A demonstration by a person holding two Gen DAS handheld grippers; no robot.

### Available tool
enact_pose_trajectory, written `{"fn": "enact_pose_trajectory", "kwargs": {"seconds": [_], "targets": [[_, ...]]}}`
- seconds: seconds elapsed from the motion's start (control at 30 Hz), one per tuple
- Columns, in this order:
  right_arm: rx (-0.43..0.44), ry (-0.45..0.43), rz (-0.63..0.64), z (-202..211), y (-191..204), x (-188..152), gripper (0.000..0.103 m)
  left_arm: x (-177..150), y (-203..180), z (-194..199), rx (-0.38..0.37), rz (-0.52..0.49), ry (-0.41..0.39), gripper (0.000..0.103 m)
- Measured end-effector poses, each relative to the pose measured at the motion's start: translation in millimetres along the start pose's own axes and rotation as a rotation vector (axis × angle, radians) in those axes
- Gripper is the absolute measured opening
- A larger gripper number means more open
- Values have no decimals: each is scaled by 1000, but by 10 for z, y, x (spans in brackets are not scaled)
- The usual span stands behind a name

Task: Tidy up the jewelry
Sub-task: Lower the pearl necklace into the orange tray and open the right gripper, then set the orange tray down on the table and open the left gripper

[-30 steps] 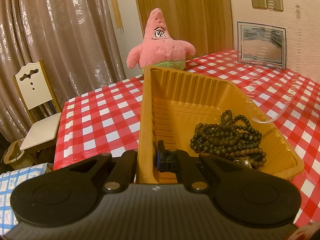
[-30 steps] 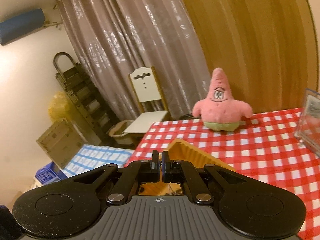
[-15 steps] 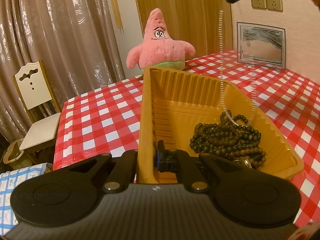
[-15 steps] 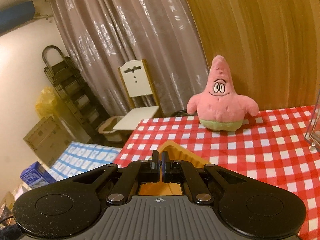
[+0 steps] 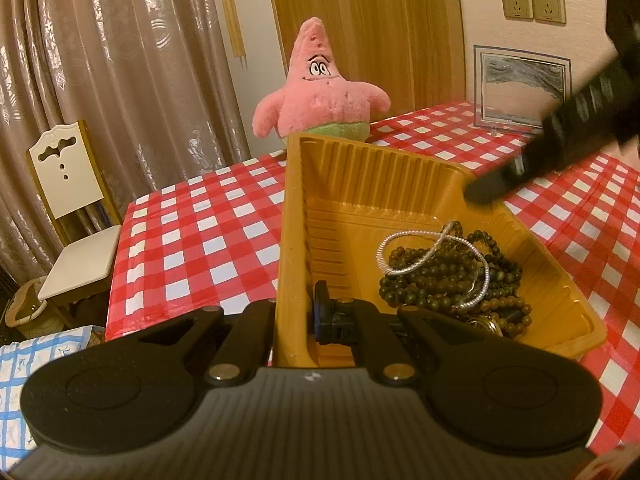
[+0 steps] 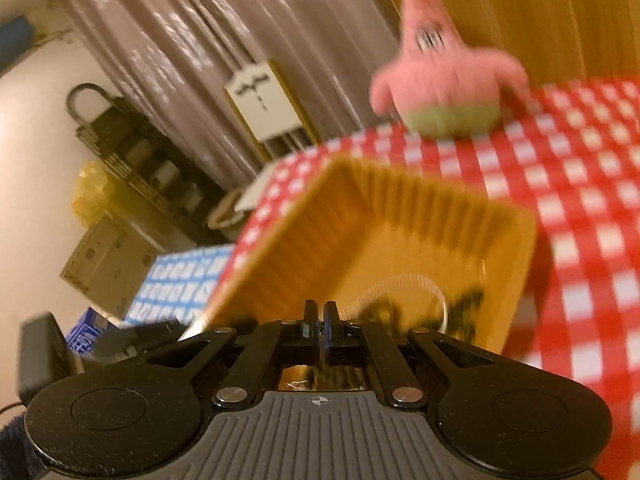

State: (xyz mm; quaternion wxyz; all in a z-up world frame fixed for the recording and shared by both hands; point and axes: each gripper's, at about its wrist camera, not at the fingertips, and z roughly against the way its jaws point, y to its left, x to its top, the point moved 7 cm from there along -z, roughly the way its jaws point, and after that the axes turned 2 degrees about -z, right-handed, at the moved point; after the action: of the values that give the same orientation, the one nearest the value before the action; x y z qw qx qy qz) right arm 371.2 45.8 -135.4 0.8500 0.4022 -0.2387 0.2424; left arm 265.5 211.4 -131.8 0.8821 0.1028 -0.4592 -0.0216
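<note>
Gripping the ribbed yellow plastic tray [image 5: 384,184] by its near wall with my clenched left gripper [image 5: 296,320], dark wooden bead strands [image 5: 448,276] and silver coiled chain [image 5: 404,236] inside, my right gripper [image 6: 320,320] clamped shut, empty, above the tray.

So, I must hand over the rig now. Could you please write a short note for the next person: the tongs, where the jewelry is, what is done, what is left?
Left tongs: shut on the left wall of the yellow tray, steadying it on the table.
Right tongs: shut, low over the tray. I cannot tell if they pinch the chain's end.
Jewelry: the silver chain lies coiled on the dark bead strings inside the tray.
Done: beads and chain are in the tray.
Left: probably open the right tongs, lift them away, then release the tray.
</note>
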Motion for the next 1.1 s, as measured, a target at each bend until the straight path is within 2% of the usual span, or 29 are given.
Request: {"fn": "enact_pose_trajectory", "kwargs": {"seconds": [0.23, 0.43, 0.47, 0.53, 0.57, 0.6, 0.9, 1.1], "targets": [[-41, 42, -45, -34, -162, -148, 2, -4, 4, 2, 1, 1, 0, 3], [-91, 58, 13, -7, -63, -238, 3, -13, 6, -3, 0, 4, 3, 3], [-95, 56, 25, 9, -45, -242, 7, -18, 7, -6, -1, 6, 5, 3], [-100, 50, 31, 39, -27, -256, 30, -32, 12, -14, -1, 8, 7, 3], [-104, 39, 24, 52, -38, -245, 49, -34, 11, -18, -1, 9, 8, 3], [-106, 22, 15, 85, -51, -244, 54, -35, 11, -20, -2, 10, 8, 3], [-167, -35, -39, 346, -225, -297, 54, -76, 33, -47, -3, 27, 21, 4], [-192, -35, -95, 487, -367, -388, 54, -157, 30, -40, 3, 87, 40, 4]]}}
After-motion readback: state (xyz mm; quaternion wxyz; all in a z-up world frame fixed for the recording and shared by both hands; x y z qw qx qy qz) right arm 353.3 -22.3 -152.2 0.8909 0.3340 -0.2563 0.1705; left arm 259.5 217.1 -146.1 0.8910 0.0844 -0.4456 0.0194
